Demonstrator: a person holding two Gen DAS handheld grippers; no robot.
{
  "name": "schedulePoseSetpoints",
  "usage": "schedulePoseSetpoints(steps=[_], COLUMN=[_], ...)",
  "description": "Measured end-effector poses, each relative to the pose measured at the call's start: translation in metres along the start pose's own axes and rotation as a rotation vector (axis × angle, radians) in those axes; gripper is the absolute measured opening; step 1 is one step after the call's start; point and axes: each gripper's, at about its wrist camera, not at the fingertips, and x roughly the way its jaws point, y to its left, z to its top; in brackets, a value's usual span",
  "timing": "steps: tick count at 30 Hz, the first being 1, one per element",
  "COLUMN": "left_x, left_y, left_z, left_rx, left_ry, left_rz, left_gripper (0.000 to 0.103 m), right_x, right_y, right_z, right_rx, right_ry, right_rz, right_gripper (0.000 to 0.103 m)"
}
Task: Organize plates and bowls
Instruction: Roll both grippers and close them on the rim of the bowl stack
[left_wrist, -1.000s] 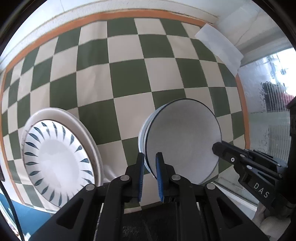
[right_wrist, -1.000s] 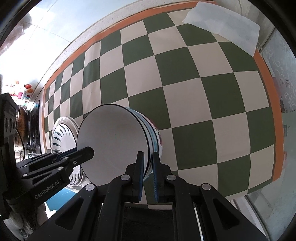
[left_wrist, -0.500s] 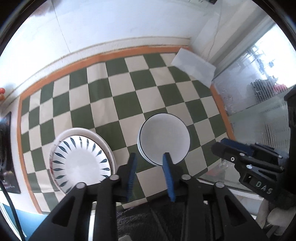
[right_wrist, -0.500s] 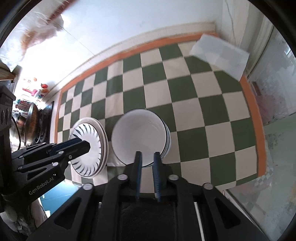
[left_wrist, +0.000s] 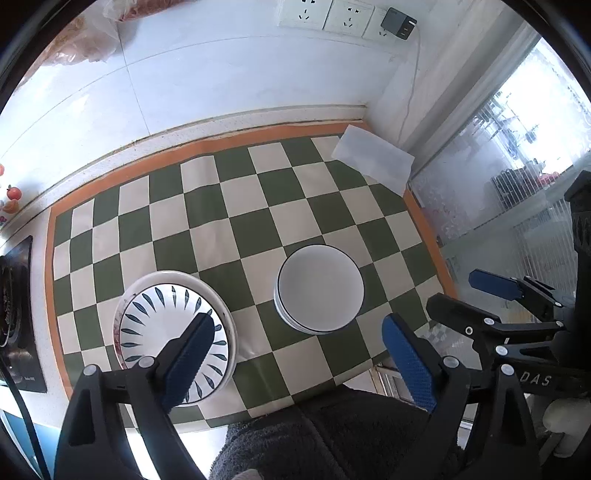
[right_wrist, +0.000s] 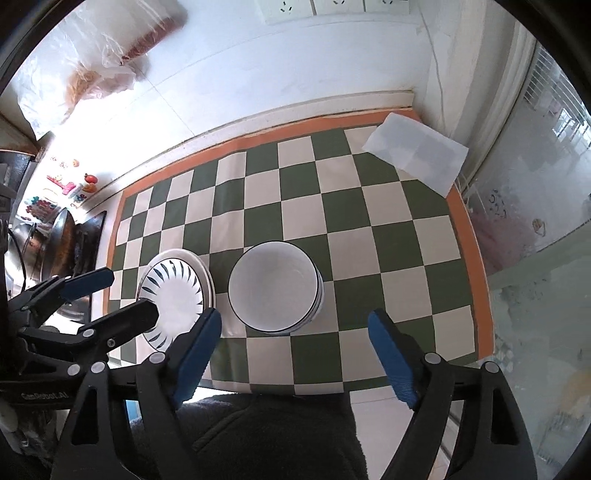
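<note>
A stack of white bowls with dark rims (left_wrist: 320, 290) (right_wrist: 274, 287) stands on the green-and-white checkered mat (left_wrist: 258, 221) (right_wrist: 369, 236). To its left lies a stack of plates, the top one with a blue leaf pattern (left_wrist: 173, 338) (right_wrist: 175, 295). My left gripper (left_wrist: 297, 356) is open and empty, raised above and in front of both stacks; it also shows in the right wrist view (right_wrist: 122, 295). My right gripper (right_wrist: 295, 341) is open and empty, raised above the bowls; it also shows in the left wrist view (left_wrist: 454, 299).
A folded white cloth (left_wrist: 373, 162) (right_wrist: 417, 157) lies at the mat's far right corner. A tiled wall with sockets (left_wrist: 328, 14) stands behind. A stove with a pan (right_wrist: 62, 236) is at the left. A glass pane (left_wrist: 498, 192) bounds the right side.
Both grippers have opened wide and pulled up and back from the bowl stack, which now stands free on the mat. More of the wall and counter has come into view.
</note>
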Motion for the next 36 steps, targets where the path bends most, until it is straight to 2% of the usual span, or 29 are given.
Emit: schedulePoseSetpoints(steps=[10, 14, 19, 24, 32, 36], left_x=[0.007, 0.038, 0.093, 0.143, 0.199, 0.216], left_y=[0.006, 0.019, 0.041, 0.057, 0.065, 0.067], left_z=[-0.004, 0.000, 0.011, 0.021, 0.031, 0.032], left_rx=[-0.041, -0.111, -0.226, -0.312, -0.406, -0.440], left_ry=[0.015, 0.077, 0.147, 0.217, 0.339, 0.387], left_rz=[-0.024, -0.108, -0.184, -0.226, -0.330, -0.331], left_gripper=[0.093, 0.093, 0.093, 0.093, 0.091, 0.091], right_x=[-0.005, 0.010, 0.059, 0.141, 0.213, 0.231], right_y=[-0.011, -0.020, -0.043, -0.068, -0.075, -0.076], right_z=[-0.002, 0.000, 0.007, 0.007, -0.001, -0.002], right_rx=[0.024, 0.056, 0.148, 0.290, 0.353, 0.365], right_ry=[-0.012, 0.000, 0.066, 0.209, 0.320, 0.338], right_rz=[0.007, 0.034, 0.178, 0.328, 0.394, 0.413], right_gripper=[0.092, 0.093, 0.093, 0.093, 0.093, 0.093])
